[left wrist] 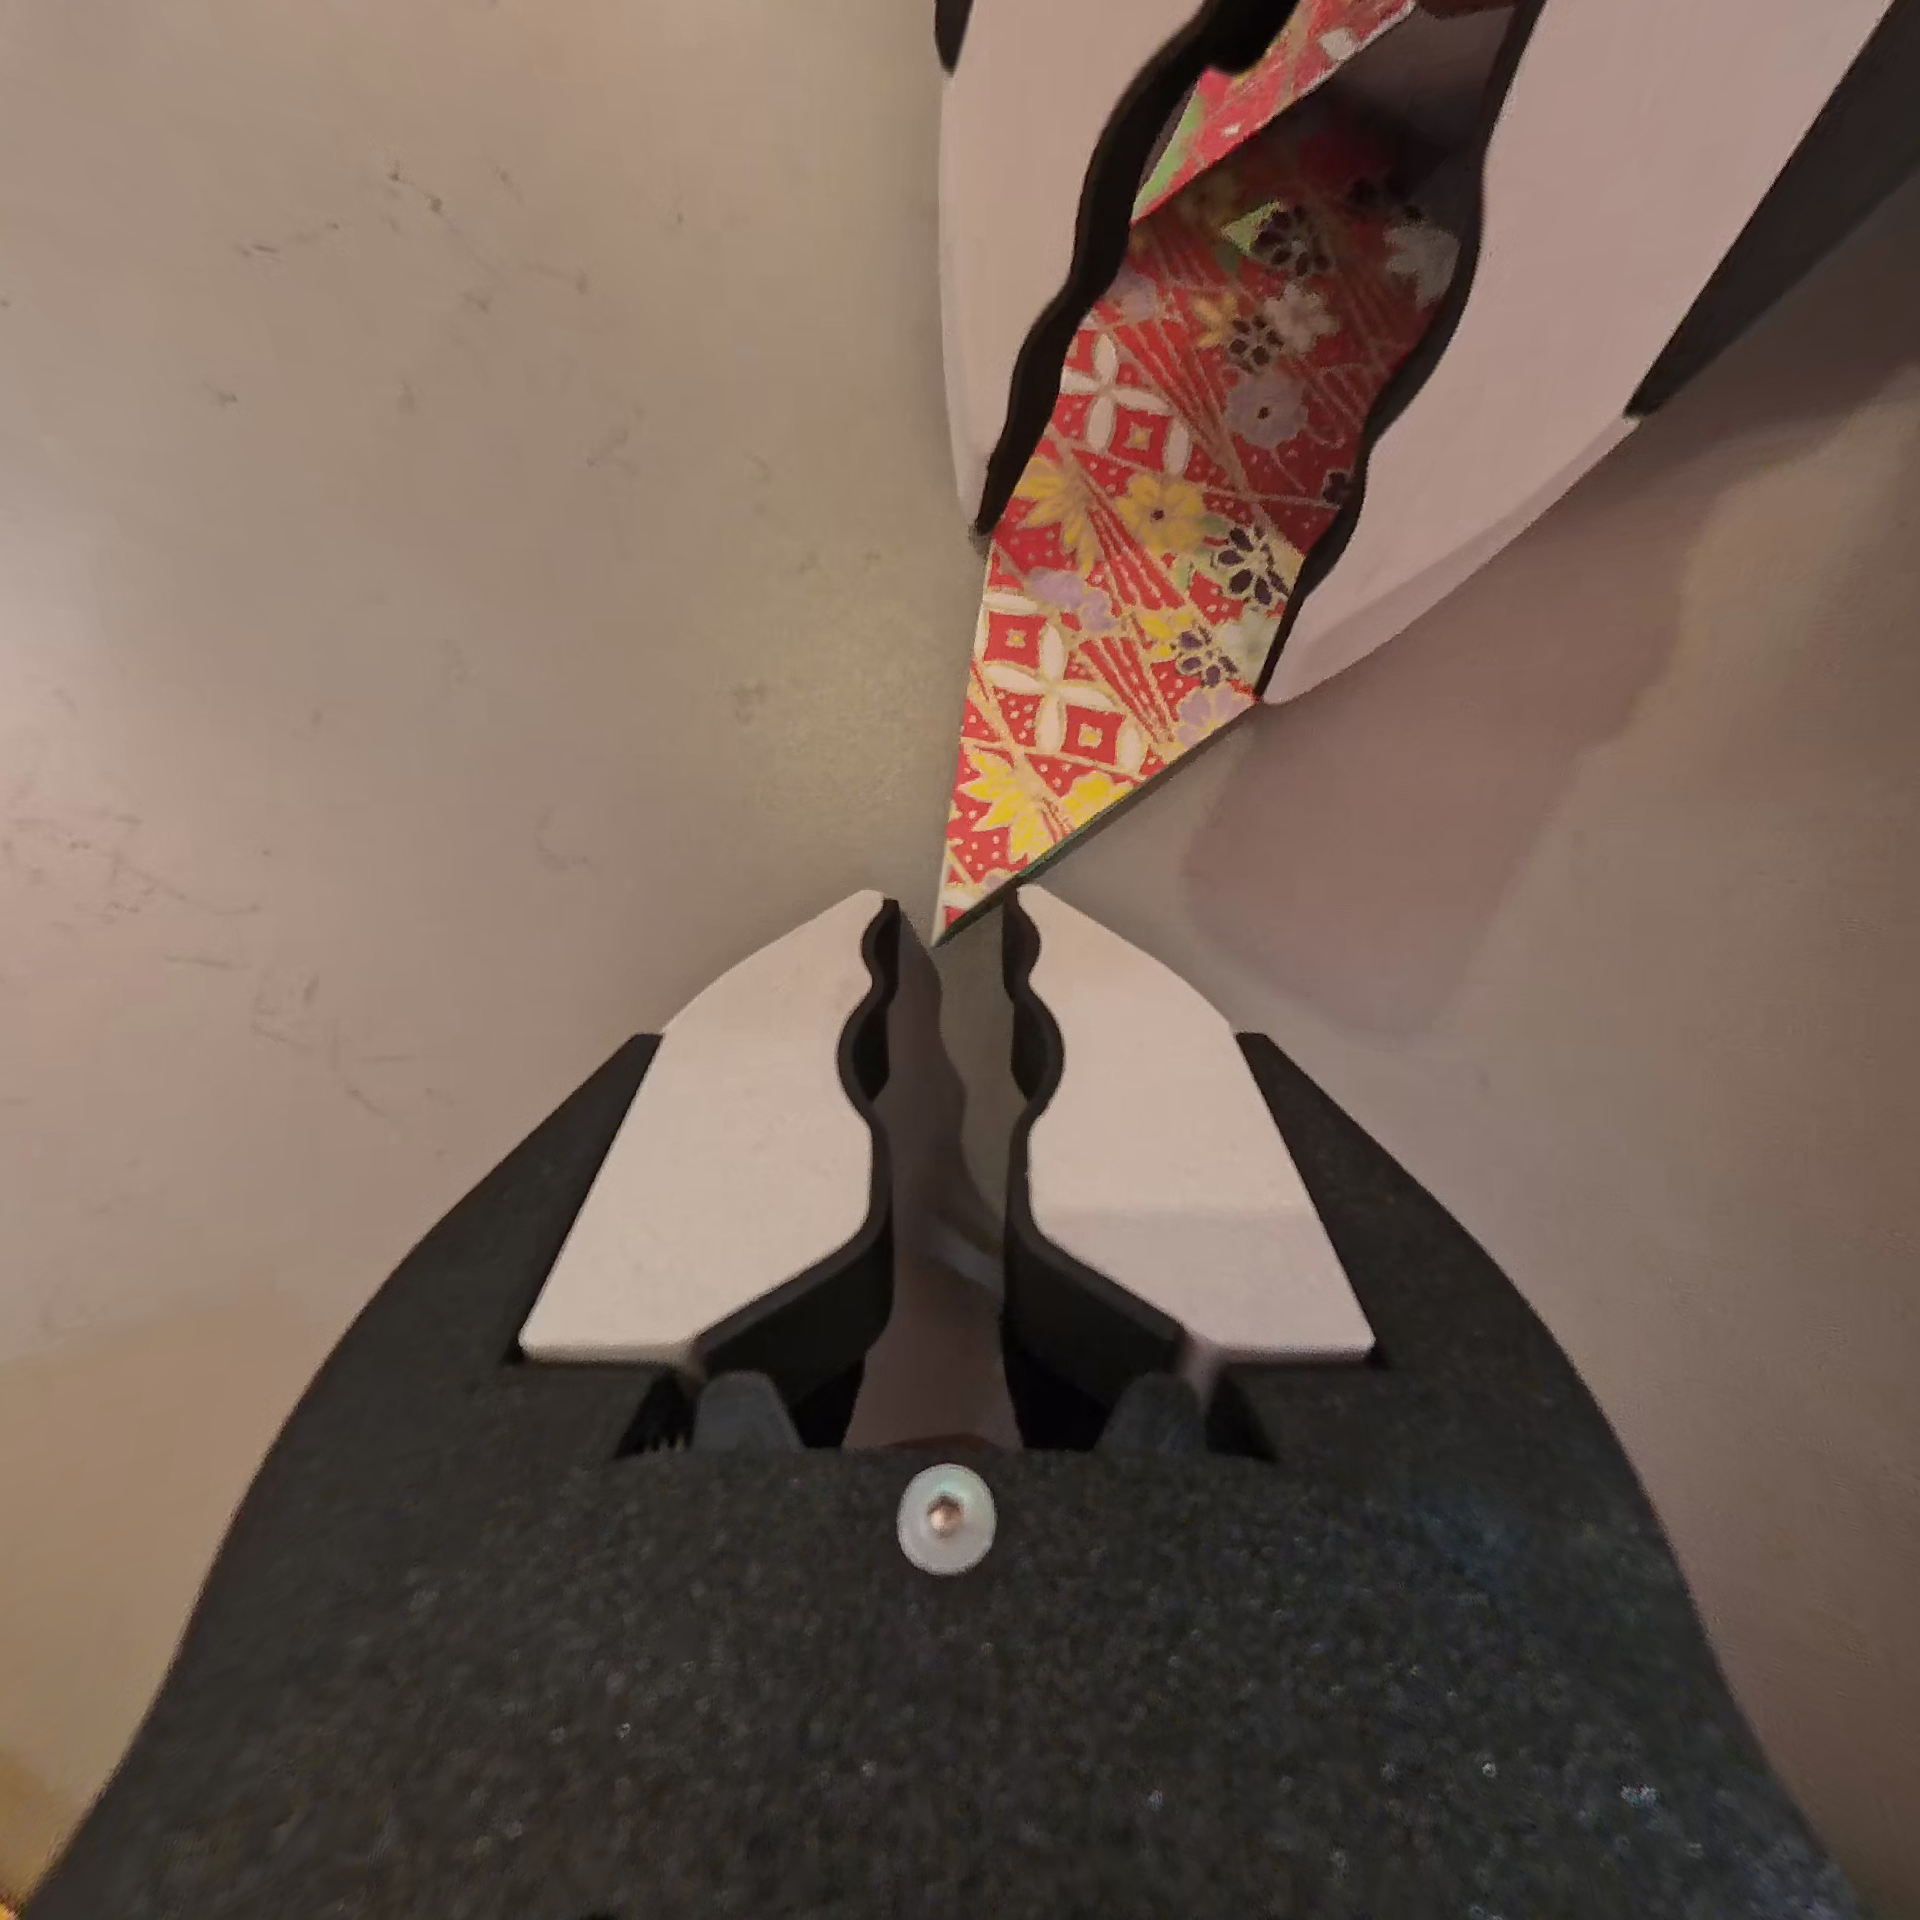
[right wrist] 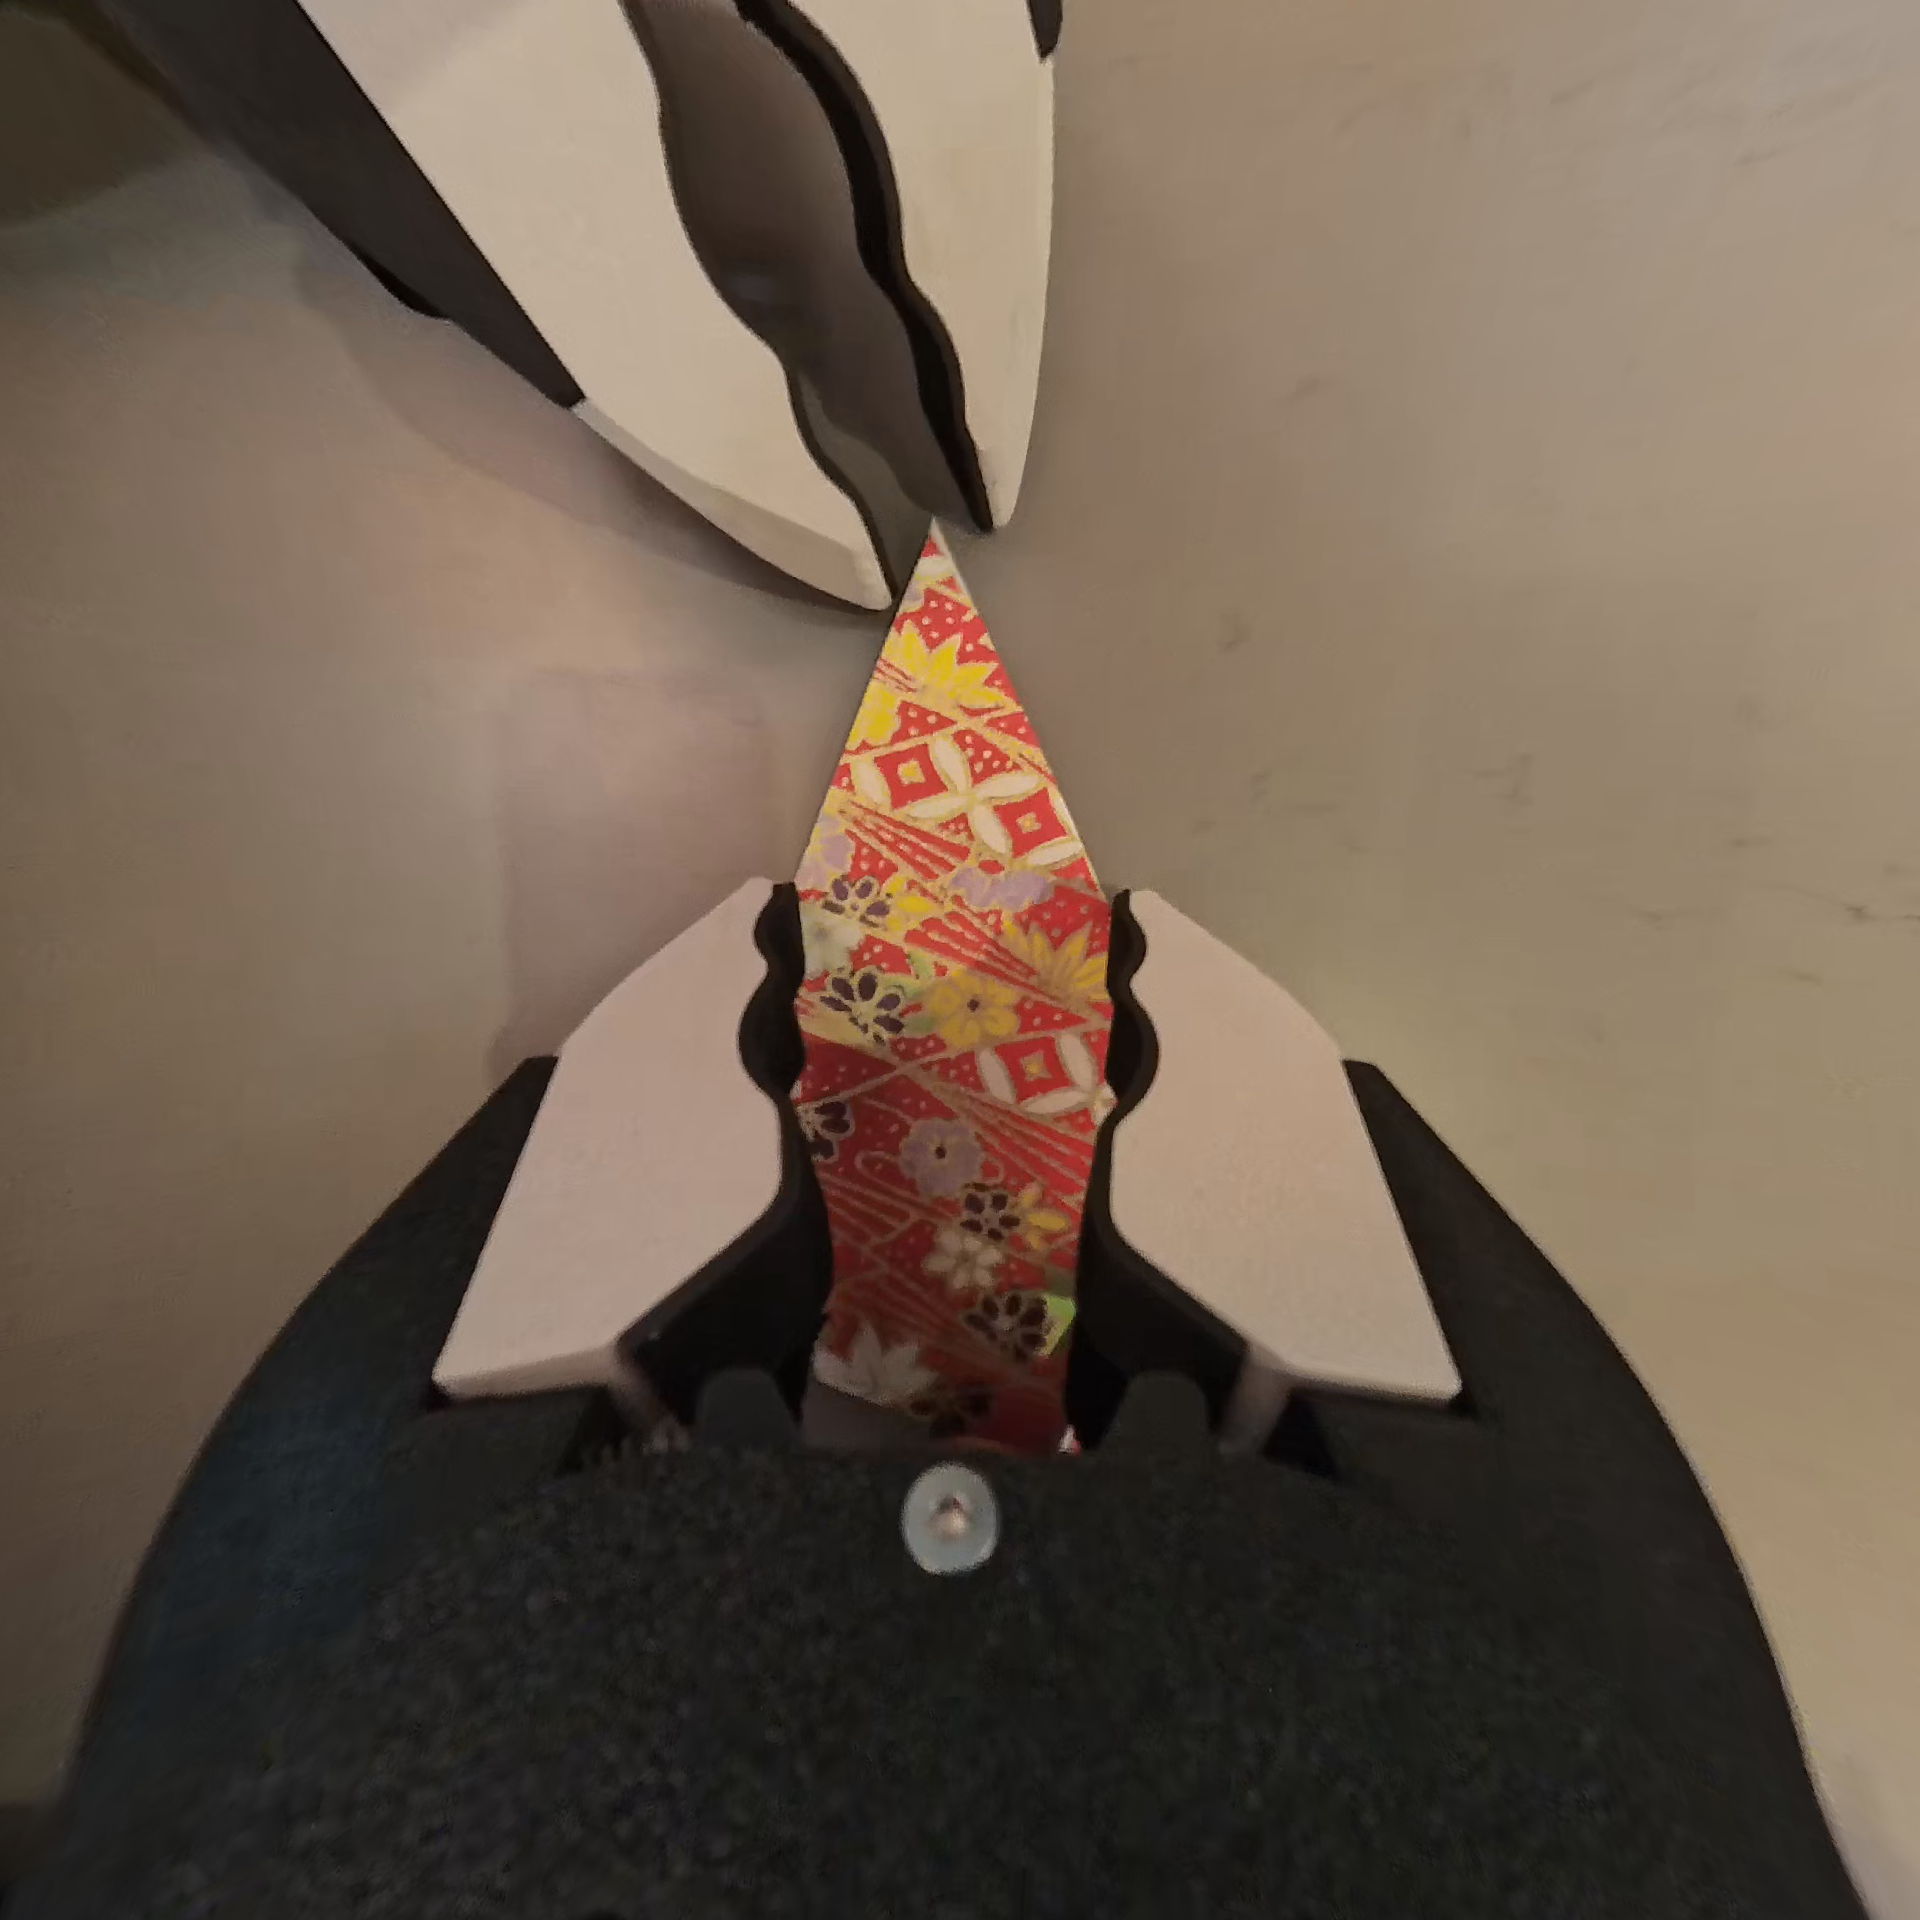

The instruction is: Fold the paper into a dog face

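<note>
Paper: your red flower-patterned paper (right wrist: pixel 951 997) lies on the worktop (left wrist: pixel 416 520), folded to a point, running between your right gripper's fingers and out past their tips.
Right gripper: your right gripper (right wrist: pixel 954 904) is parted, a finger on each side of the paper, not pinching it; whether the fingers (right wrist: pixel 644 1122) press on the paper's edges you cannot tell.
Left gripper: your left gripper (left wrist: pixel 940 914) has its fingers (left wrist: pixel 748 1122) nearly together with a narrow gap, holding nothing; the paper's tip sits just ahead of that gap, right at the fingertips.
In the way: each gripper faces the other, close across the paper.
Around: bare, scuffed beige worktop on both sides.
</note>
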Motion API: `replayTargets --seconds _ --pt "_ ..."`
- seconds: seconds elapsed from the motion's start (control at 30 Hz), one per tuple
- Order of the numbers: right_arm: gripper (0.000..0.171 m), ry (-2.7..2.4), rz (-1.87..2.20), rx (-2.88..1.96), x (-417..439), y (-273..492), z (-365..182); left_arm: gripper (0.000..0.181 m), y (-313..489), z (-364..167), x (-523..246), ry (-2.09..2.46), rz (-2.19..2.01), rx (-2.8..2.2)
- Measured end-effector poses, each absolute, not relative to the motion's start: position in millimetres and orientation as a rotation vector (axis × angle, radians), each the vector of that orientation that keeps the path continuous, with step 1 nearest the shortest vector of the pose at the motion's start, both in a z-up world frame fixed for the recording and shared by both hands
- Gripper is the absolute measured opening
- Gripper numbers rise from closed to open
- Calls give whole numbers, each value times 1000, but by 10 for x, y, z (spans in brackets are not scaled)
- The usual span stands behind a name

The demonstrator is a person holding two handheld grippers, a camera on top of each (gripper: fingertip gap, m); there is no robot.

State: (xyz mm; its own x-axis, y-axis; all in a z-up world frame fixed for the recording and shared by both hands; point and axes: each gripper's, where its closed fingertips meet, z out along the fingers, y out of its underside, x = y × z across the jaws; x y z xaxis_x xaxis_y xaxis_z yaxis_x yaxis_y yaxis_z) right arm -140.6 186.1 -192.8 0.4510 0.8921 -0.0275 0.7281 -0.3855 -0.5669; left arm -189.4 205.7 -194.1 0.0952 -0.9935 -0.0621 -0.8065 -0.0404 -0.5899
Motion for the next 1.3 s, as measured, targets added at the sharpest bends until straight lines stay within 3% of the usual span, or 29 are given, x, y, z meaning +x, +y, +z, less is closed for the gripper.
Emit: replayTargets --seconds 1.03,1.3 --pt "53 -1375 418 -2191 -1366 1888 -1934 18 1990 -1945 -1942 1748 -541 -1941" --pt "53 -1372 425 -2182 -1362 1880 -1936 3 2002 -1948 -1897 1771 -504 -1923"
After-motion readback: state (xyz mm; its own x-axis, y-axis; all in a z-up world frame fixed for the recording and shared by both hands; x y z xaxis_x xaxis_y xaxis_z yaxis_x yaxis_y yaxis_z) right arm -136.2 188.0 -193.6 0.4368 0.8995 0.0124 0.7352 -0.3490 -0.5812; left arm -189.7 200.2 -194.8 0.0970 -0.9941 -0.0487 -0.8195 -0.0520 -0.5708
